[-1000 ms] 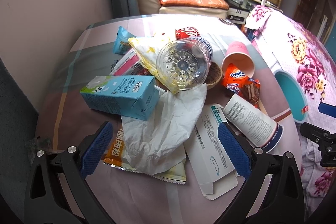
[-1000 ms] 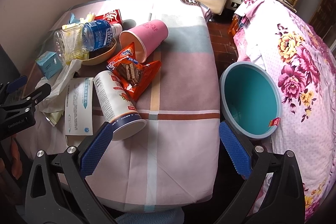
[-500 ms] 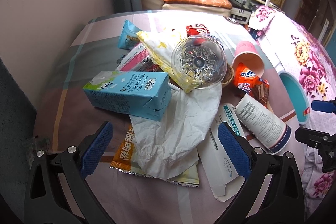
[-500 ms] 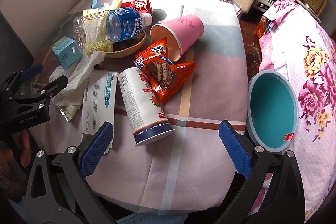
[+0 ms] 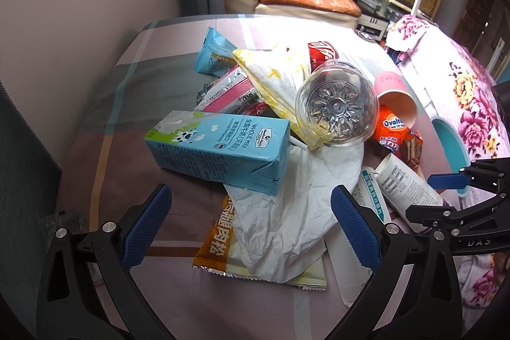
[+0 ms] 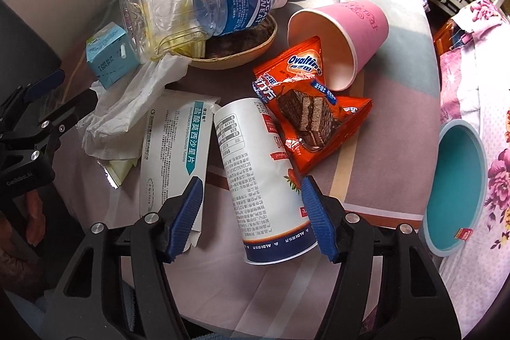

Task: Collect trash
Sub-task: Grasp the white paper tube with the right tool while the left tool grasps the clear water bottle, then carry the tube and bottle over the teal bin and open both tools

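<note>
the right tongs [image 6: 251, 196] straddle a white tub [image 6: 264, 180] lying on its side, pads spread on either flank, not yet clenched. approaching along its length suits a round body that could roll. the left tongs [image 5: 251, 225] hang released over a crumpled white paper [image 5: 293, 212] at 6 o'clock of the heap, grasping nothing. a milk carton [image 5: 220, 145] lies at 10 o'clock from that paper, a clear bottle [image 5: 334, 107] at 1 o'clock. the teal bin [image 6: 455, 190] waits at 3 o'clock beside the worktop [image 6: 382, 133], near enough for a short carry.
</note>
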A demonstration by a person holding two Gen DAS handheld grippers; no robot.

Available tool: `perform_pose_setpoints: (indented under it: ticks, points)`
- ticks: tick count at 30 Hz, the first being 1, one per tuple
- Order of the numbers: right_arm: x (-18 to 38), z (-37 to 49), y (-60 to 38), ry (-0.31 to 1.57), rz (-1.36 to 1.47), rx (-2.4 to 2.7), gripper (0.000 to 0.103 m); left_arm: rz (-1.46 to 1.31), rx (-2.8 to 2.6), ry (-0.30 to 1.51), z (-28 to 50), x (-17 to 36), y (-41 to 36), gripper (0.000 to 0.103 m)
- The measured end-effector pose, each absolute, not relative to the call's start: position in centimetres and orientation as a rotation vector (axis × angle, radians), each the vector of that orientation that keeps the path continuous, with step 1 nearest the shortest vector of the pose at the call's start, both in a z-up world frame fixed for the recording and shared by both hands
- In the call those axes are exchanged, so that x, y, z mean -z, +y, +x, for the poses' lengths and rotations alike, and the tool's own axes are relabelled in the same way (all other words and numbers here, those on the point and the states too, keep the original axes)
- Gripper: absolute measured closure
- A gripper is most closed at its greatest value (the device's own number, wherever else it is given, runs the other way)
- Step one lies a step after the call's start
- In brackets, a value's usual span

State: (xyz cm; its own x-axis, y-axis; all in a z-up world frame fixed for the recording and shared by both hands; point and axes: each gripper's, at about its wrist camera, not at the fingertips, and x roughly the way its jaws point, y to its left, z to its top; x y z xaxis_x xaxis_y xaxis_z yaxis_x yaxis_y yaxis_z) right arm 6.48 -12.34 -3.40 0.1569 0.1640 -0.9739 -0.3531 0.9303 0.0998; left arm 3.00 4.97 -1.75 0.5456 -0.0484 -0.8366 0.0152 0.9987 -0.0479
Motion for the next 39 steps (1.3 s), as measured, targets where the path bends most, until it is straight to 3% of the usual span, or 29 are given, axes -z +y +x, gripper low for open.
perform_pose_setpoints:
  ticks: [7,8,19,24,31,37,39]
  points:
    - [5.7,7.2,-13.1,1.443,-0.084,-0.389,0.041,-0.024,0.078,1.004,4.0,1.3,4.3,0.003]
    - [5.8,7.0,-13.0,1.443,-0.088,-0.394,0.052,-0.024,0.087,1.006,4.1,1.2,4.1,0.003]
    - [1.7,5.5,-16.5,1.317,0.018,-0.396,0.053,0.057,0.221,1.054,8.5,-1.8,0.3,0.004]
    - [0.1,6.6,-19.4,1.275,0.087,-0.362,0.053,0.19,0.256,1.097,12.0,-2.3,-2.9,0.008]
    - [0.0,8.3,-22.7,1.252,0.136,-0.313,0.053,0.296,0.278,1.25,16.0,1.1,-5.9,0.03]
    - [1.2,8.6,-24.8,1.253,0.188,-0.296,0.053,0.365,0.237,1.311,17.1,3.7,-6.3,0.03]
    - [1.5,8.6,-25.2,1.254,0.198,-0.294,0.053,0.377,0.219,1.299,16.9,4.0,-6.4,0.034]
